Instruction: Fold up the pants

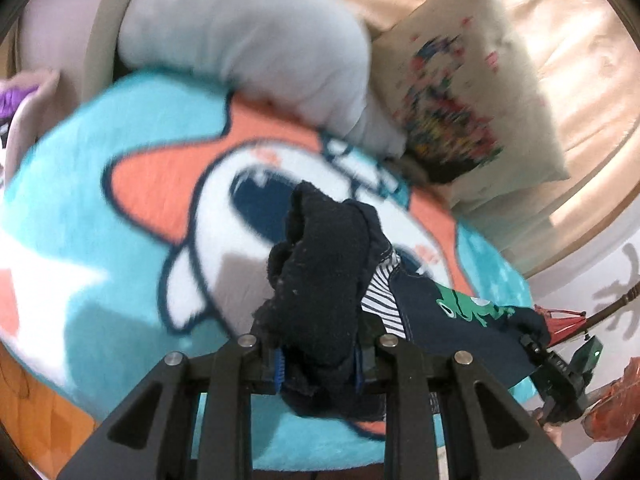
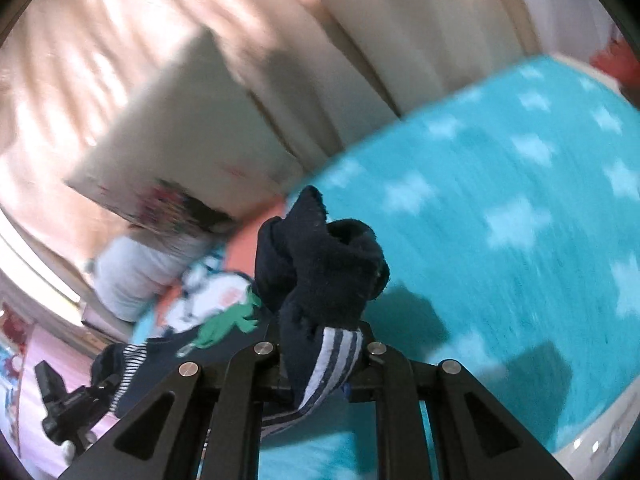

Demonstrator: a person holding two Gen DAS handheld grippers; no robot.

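1. The left claw [image 1: 320,360] was clamped on a bunched edge of the navy pants [image 1: 320,280] — raised above the turquoise blanket [image 1: 80,240].
2. The right claw [image 2: 320,360] gripped the striped edge.
3. Open blanket spread right; a pillow [image 1: 472,80] bordered the far edge.

A turquoise blanket [image 1: 80,216] with a cartoon print covers the bed. On it lie a grey pillow [image 1: 256,48] and, beside that, a cream cushion [image 1: 472,80] with a speckled pattern.
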